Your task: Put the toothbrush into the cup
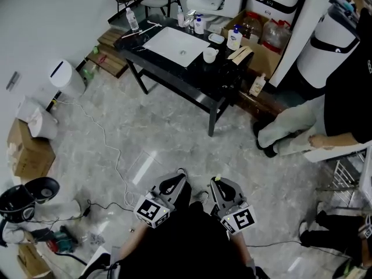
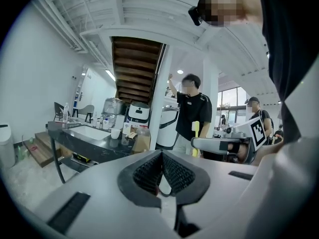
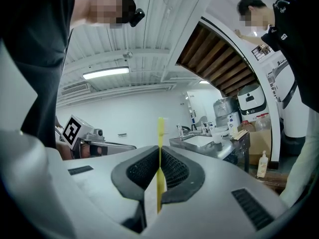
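Toothbrush (image 3: 160, 133), slim, yellow, upright between jaws of right gripper (image 3: 159, 172)

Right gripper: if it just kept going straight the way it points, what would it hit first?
Nothing close, it seems. Past the toothbrush that the right gripper holds there is open air, then probably the far white wall. The black table sits right of that line.

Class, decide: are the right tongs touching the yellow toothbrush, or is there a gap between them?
Touching. The right gripper view shows the right tongs shut on the toothbrush, its yellow handle pinched between both jaws and sticking up past them.
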The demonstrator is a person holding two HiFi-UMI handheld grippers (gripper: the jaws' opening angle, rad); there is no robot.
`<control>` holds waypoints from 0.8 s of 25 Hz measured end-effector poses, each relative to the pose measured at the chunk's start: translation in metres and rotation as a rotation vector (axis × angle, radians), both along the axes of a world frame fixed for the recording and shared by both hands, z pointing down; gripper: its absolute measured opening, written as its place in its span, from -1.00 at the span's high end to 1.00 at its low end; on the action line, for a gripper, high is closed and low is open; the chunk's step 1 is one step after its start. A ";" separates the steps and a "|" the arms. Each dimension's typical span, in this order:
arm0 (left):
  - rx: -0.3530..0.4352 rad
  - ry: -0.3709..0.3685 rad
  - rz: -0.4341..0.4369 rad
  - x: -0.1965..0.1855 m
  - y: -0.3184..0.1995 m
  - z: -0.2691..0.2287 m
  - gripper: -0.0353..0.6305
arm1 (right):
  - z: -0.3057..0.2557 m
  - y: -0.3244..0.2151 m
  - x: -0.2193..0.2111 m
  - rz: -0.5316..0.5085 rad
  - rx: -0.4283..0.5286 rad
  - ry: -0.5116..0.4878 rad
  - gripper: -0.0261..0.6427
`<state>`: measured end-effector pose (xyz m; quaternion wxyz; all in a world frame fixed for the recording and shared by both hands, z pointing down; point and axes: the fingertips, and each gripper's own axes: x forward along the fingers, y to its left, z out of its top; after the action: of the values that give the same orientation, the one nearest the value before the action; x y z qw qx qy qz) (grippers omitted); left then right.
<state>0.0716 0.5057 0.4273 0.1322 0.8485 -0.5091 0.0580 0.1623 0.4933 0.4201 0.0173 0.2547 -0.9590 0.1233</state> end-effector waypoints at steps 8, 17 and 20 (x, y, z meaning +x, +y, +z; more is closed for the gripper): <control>0.017 0.020 0.019 -0.025 -0.057 0.004 0.87 | -0.001 -0.048 -0.027 0.006 0.012 0.024 0.86; 0.029 -0.009 0.086 -0.074 -0.137 -0.002 0.88 | -0.014 -0.124 -0.078 0.060 0.017 0.040 0.86; 0.029 -0.033 0.124 -0.088 -0.157 -0.002 0.87 | -0.015 -0.144 -0.098 0.072 0.011 0.042 0.86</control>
<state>-0.0168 0.3483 0.4256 0.1076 0.8792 -0.4585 0.0724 0.0643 0.3491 0.4052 0.0316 0.2916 -0.9493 0.1130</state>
